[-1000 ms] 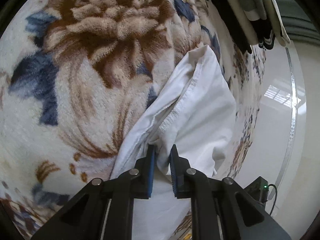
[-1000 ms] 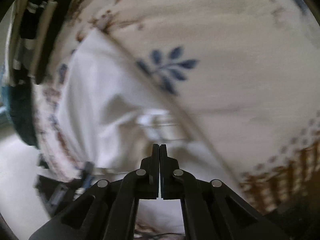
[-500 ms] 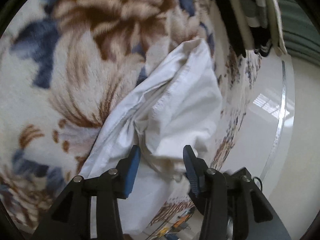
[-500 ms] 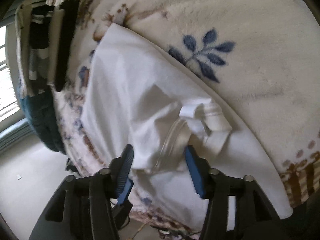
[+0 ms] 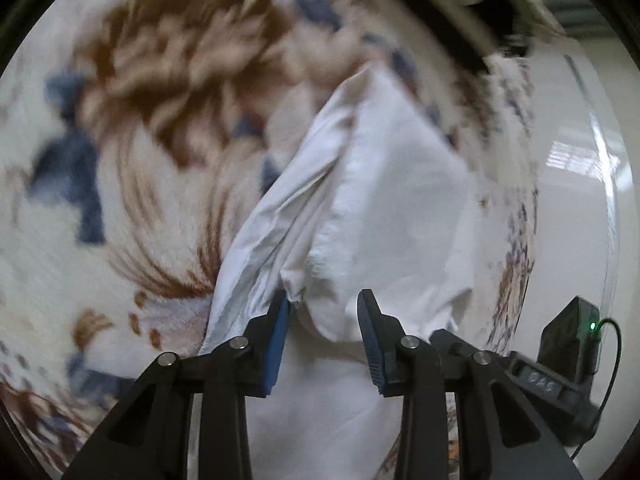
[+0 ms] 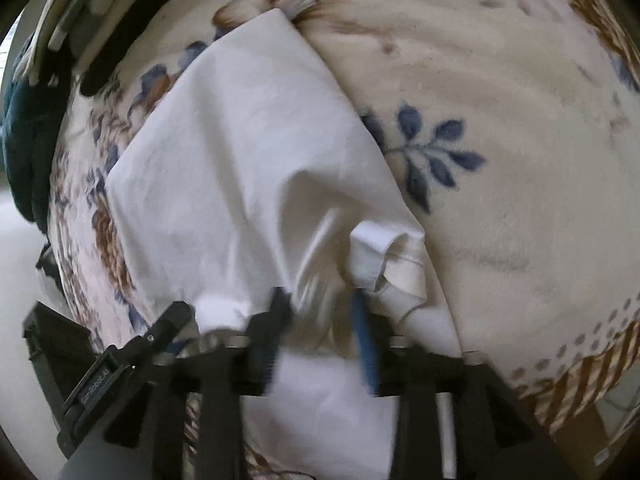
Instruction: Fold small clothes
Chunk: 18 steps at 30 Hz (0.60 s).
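The white garment (image 5: 384,208) lay folded over on the floral fleece blanket (image 5: 132,152), near the blanket's edge. My left gripper (image 5: 324,320) stood with its jaws spread apart over a bunched fold of the garment, clamping nothing. My right gripper (image 6: 320,320) was likewise parted above the garment (image 6: 240,152) beside its ribbed collar (image 6: 392,260), empty.

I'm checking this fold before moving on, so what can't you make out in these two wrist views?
- Near end of the white garment: both views, hidden behind the open left gripper and right gripper.
- Right gripper's fingers: motion-blurred.
- Dark clothes beyond the floral blanket: cut by frame edge.
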{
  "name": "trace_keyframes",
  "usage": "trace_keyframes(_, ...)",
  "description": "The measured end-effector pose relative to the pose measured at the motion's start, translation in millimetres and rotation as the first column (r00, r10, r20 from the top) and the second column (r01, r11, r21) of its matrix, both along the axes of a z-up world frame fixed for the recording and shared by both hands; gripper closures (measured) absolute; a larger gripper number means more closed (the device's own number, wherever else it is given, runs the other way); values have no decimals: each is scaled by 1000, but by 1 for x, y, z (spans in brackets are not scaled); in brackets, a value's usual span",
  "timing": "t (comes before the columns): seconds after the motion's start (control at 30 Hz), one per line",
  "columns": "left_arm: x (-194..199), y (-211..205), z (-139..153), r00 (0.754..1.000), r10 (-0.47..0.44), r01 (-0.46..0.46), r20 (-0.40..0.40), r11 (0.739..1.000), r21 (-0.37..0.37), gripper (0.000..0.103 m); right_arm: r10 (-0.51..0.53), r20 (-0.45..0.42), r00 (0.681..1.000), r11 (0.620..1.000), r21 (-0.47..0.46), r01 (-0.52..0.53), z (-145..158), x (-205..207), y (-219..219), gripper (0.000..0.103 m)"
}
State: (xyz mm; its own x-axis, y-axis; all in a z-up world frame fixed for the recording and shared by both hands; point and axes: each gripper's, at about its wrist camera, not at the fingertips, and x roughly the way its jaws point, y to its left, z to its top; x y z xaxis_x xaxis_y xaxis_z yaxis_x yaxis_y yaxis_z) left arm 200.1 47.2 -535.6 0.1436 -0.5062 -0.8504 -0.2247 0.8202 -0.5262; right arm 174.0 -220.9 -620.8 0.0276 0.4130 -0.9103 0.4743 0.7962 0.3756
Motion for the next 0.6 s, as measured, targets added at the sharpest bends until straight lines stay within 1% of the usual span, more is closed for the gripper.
trace_keyframes(0.03, -3, 2, 8, 999, -7, 7, 39, 1000, -2, 62, 10, 16, 1000, 1000, 3, -10, 5, -1, -1, 46)
trace_keyframes(0.07, -6, 3, 16, 997, -15, 16, 80, 1000, -18, 41, 31, 38, 999, 999, 7, -31, 13, -2, 0, 38)
trace_keyframes(0.1, -9, 5, 21, 994, -26, 30, 109, 999, -36, 17, 52, 50, 997, 999, 7, -53, 20, -7, -1, 36)
trace_keyframes(0.13, -13, 9, 22, 992, -43, 49, 122, 997, -54, 9, 81, 59, 995, 997, -2, -81, 27, -14, -4, 35)
trace_keyframes(0.17, -16, 12, 22, 992, -60, 66, 109, 996, -54, 6, 106, 64, 992, 994, -10, -106, 33, -21, -6, 35)
trace_keyframes(0.23, -28, 20, 19, 993, -78, 83, 83, 995, -50, 6, 128, 51, 990, 992, 5, -129, 39, -39, -14, 35)
trace_keyframes(0.27, -38, 29, 18, 995, -74, 76, 66, 996, -41, 6, 132, 35, 991, 991, 20, -133, 40, -51, -19, 35)
trace_keyframes(0.33, -58, 38, 18, 997, -63, 66, 42, 996, -64, 6, 148, 1, 989, 988, 48, -148, 36, -78, -31, 35)
trace_keyframes(0.37, -73, 43, 17, 998, -59, 60, 18, 995, -76, 6, 154, -17, 988, 987, 47, -153, 34, -88, -35, 35)
trace_keyframes(0.4, -86, 45, 16, 998, -60, 59, 1, 995, -82, 6, 157, -36, 987, 987, 45, -155, 31, -102, -40, 35)
trace_keyframes(0.47, -116, 50, 8, 996, -68, 64, -61, 995, -73, 6, 165, -78, 983, 985, 58, -161, 21, -126, -47, 35)
trace_keyframes(0.53, -142, 48, -6, 990, -74, 65, -119, 995, -78, 6, 168, -124, 978, 984, 74, -159, 5, -149, -49, 35)
trace_keyframes(0.6, -165, 45, -21, 984, -80, 66, -158, 993, -95, 7, 169, -149, 974, 983, 94, -156, -9, -169, -51, 35)
